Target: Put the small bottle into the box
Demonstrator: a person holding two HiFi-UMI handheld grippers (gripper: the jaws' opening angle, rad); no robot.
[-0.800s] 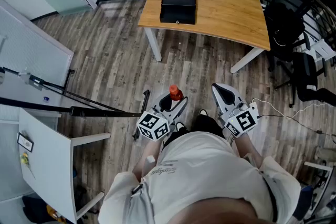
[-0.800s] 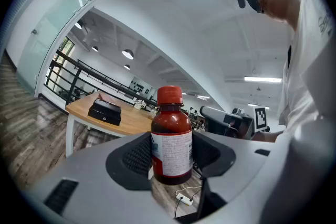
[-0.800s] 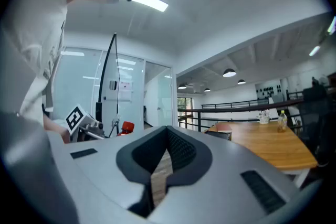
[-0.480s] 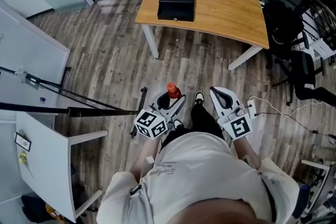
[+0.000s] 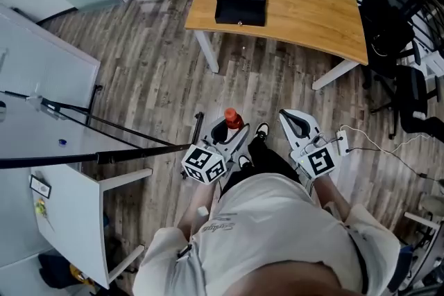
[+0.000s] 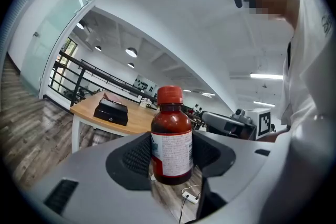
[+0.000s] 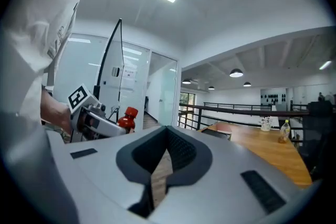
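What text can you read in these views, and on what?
Nothing reads clearly.
The small bottle label: fine print, too small.
The shirt print: cursive, blurred.
The door notice: too small.
The marker cubes: square patterns, no words.

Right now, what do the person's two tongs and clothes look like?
The left tongs and the right tongs are light grey plastic with black ribbed pads inside. Each carries a white cube printed with black square markers. The person wears a white shirt.
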